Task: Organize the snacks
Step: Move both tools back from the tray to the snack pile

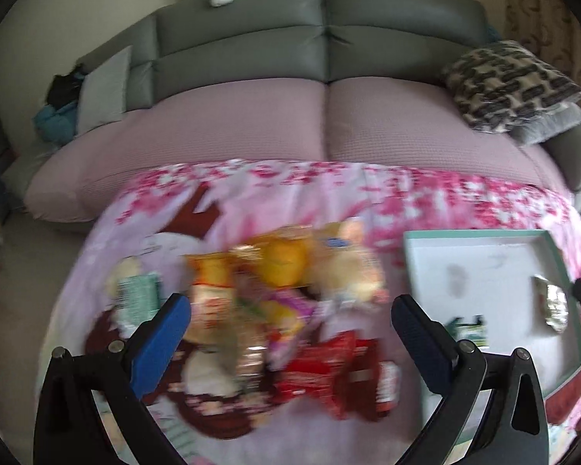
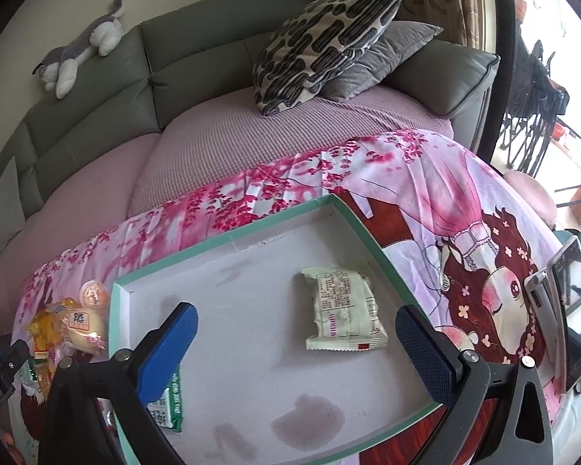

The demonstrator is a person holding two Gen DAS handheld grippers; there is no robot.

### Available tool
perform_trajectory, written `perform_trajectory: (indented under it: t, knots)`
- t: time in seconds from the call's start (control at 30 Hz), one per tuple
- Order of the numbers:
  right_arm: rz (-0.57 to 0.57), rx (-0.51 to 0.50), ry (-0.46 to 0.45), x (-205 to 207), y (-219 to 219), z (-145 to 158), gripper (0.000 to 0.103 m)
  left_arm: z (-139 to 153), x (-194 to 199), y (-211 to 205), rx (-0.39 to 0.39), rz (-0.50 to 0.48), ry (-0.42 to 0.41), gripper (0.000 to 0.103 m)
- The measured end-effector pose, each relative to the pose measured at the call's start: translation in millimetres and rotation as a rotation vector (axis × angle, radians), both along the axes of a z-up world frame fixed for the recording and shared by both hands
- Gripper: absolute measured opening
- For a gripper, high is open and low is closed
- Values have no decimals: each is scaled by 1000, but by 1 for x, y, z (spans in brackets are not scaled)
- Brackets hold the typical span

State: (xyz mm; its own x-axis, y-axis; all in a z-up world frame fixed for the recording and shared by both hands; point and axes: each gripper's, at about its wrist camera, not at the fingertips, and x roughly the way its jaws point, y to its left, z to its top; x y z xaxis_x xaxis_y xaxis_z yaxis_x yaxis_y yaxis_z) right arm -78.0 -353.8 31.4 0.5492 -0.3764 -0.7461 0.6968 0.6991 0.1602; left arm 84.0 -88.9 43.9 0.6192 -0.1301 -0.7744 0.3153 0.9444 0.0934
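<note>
A blurred pile of snack packets (image 1: 275, 298) lies on the pink cloth, with a red packet (image 1: 329, 372) nearest. My left gripper (image 1: 290, 333) is open and empty above the pile. A shallow white tray with a teal rim (image 2: 228, 238) holds a pale green packet (image 2: 344, 308) and a green-and-white packet (image 2: 170, 399) at its left wall. My right gripper (image 2: 296, 341) is open and empty over the tray, just in front of the pale packet. The tray (image 1: 472, 234) also shows in the left wrist view, at right. The pile (image 2: 66, 325) shows left of the tray.
The pink floral cloth (image 2: 406, 178) covers the table. Behind it stands a grey sofa (image 1: 321, 38) with a pink seat cover, patterned cushions (image 2: 321, 42) and a plush toy (image 2: 85, 46). A phone on a stand (image 2: 571, 310) sits at the right edge.
</note>
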Motion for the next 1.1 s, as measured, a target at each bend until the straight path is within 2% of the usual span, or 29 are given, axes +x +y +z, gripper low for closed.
perform_trajectory:
  t: [0.2, 0.5, 0.63, 0.83, 1.1]
  knots:
    - [71, 31, -28, 12, 22, 4, 103, 7, 6, 55, -41, 131, 5, 103]
    - [248, 36, -22, 41, 80, 6, 103, 10, 3, 103, -86, 237, 23, 103]
    - [331, 30, 7, 51, 107, 0, 103, 1, 0, 105, -79, 227, 53, 103]
    - [441, -23, 108, 60, 147, -19, 103, -25, -5, 93, -53, 191, 134, 103]
    - [528, -81, 199, 69, 176, -39, 103, -57, 0, 69, -67, 125, 242, 103]
